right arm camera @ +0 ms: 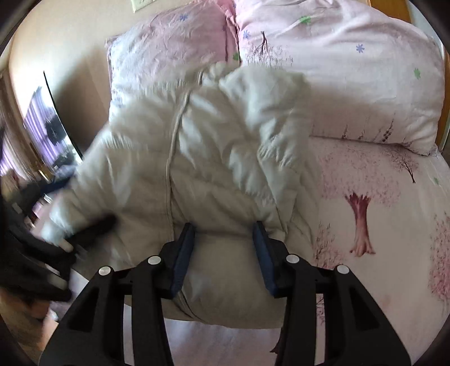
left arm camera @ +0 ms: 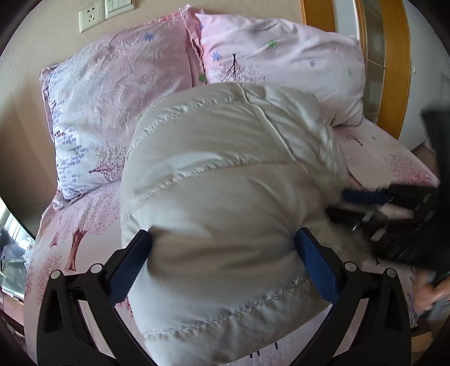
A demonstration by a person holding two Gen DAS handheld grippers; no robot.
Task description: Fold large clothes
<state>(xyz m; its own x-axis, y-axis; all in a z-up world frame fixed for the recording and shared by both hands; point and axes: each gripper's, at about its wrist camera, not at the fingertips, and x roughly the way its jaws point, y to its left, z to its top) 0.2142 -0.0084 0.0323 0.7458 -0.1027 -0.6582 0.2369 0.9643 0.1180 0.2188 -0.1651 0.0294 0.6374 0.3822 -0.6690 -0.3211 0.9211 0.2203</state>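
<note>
The left gripper (left arm camera: 222, 239) has its jaws set wide, and a thick roll of the white padded jacket (left arm camera: 225, 174) fills the space between them. Both blue pads (left arm camera: 317, 270) lie against the fabric, which bulges over them, so this gripper is clenched on the jacket. The right gripper (right arm camera: 223, 233) stands narrower. A fold of the same jacket (right arm camera: 213, 157) sits between its jaws and the cloth is gathered at the tips, so it grasps the jacket also.

In the left wrist view, the right gripper (left arm camera: 393, 208) appears blurred at the right edge of the jacket, its blue finger pushed into the cloth. In the right wrist view, the left gripper (right arm camera: 67, 233) is a dark blur at the left edge of the jacket.

The jacket lies bunched on the bed, on the pink bedsheet (right arm camera: 379, 225) printed with trees. Its far end reaches two pink pillows (left arm camera: 118, 107) that lean behind it. Beyond the pillows is a beige wall with a socket (left arm camera: 91, 18). To the right of the jacket, past the pillows, stands a wooden door frame (left arm camera: 393, 56).
</note>
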